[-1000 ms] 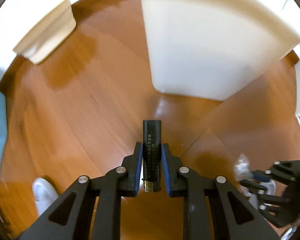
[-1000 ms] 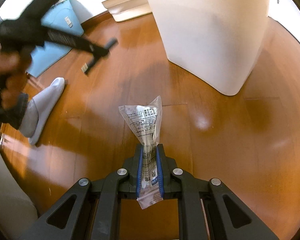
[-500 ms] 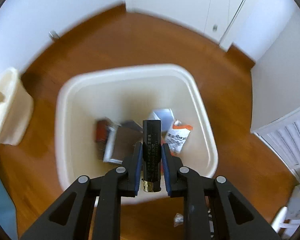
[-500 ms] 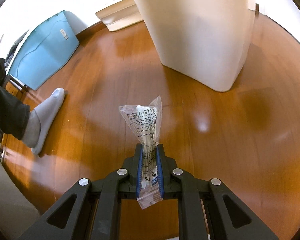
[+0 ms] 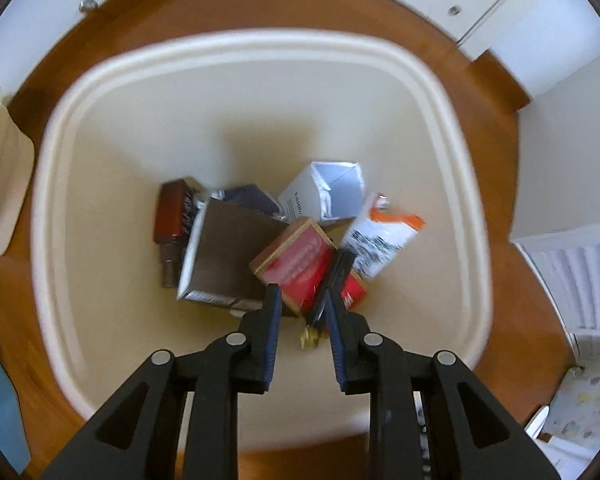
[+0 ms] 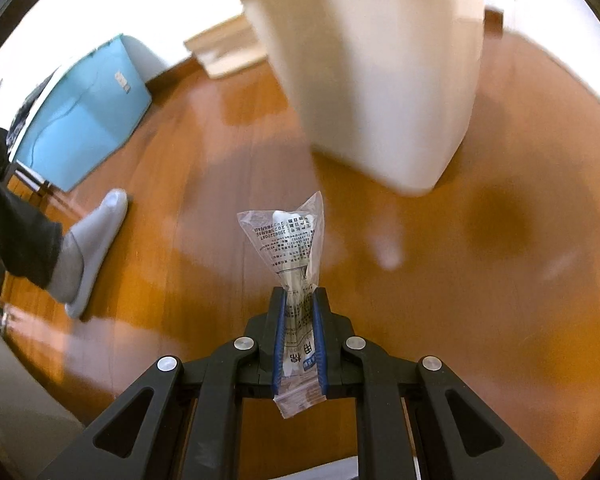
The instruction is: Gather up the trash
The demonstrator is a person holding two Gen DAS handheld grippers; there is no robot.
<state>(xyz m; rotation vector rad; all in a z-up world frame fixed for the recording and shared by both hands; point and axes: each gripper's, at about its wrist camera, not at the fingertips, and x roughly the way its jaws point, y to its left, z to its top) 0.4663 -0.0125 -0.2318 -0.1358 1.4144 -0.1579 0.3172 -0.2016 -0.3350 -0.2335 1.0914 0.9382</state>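
Trash, counted left to right: inside one cream bin [image 5: 452, 128], seen from above, one dark brown wrapper [image 5: 171, 216] at far left, one brown carton [image 5: 224, 264], one dark blue item partly hidden behind it, one red box [image 5: 300, 260], one white carton [image 5: 328, 196] with its top open, one white-and-orange packet [image 5: 384, 236] at right. One left gripper [image 5: 300, 300] hangs over the bin mouth, fingers spread apart; one black stick-shaped item [image 5: 334, 280], blurred, tilts beside the right finger, and whether it touches cannot be told. One right gripper [image 6: 299, 296], low above the wooden floor [image 6: 500, 280], clamps one clear printed plastic bag [image 6: 288, 240], which stands up between its fingers. On that side: one blue container [image 6: 84, 116] at left, one grey slipper [image 6: 96, 240] on a foot, the bin [image 6: 380, 80] standing ahead to the right.
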